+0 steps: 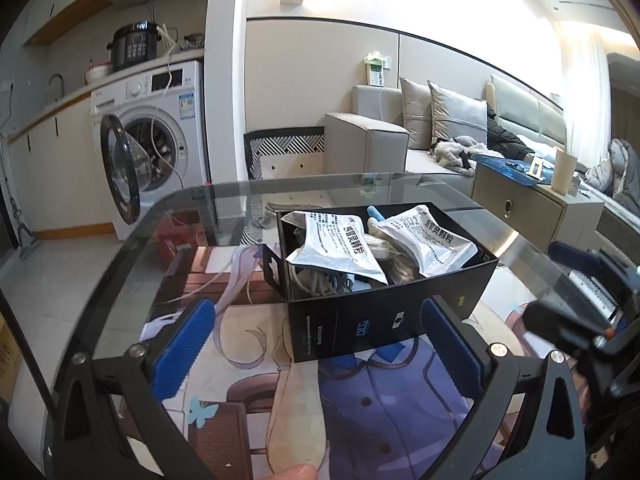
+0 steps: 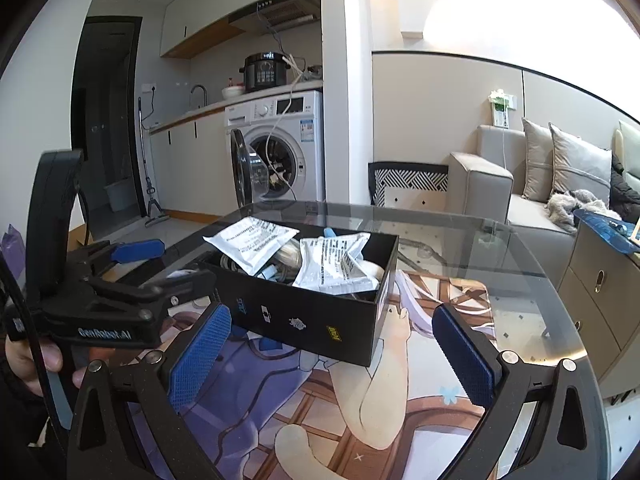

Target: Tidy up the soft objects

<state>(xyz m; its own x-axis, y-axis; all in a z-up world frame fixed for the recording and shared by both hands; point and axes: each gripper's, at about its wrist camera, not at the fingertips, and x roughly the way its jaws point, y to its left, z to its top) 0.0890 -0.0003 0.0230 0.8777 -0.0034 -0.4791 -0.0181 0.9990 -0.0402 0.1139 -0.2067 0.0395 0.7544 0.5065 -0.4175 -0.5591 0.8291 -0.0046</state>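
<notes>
A black open box [image 1: 372, 320] stands on the glass table [image 1: 168, 216]; it also shows in the right wrist view [image 2: 304, 320]. In it lie two silver sachets with printed text [image 1: 336, 248] [image 1: 432, 240], white cables [image 1: 320, 280] and a blue item [image 1: 376, 213]. The sachets show in the right wrist view too [image 2: 252, 240] [image 2: 336, 264]. My left gripper [image 1: 316, 344] is open and empty, just in front of the box. My right gripper [image 2: 332, 356] is open and empty, near the box's front corner. The left gripper's body [image 2: 104, 304] shows at the left of the right wrist view.
An anime-print mat [image 1: 360, 400] lies under the glass. A washing machine [image 1: 160, 136] with its door open stands behind on the left. A sofa [image 1: 440, 136] and a side cabinet [image 1: 532, 204] stand on the right. A patterned chair back [image 1: 284, 148] is behind the table.
</notes>
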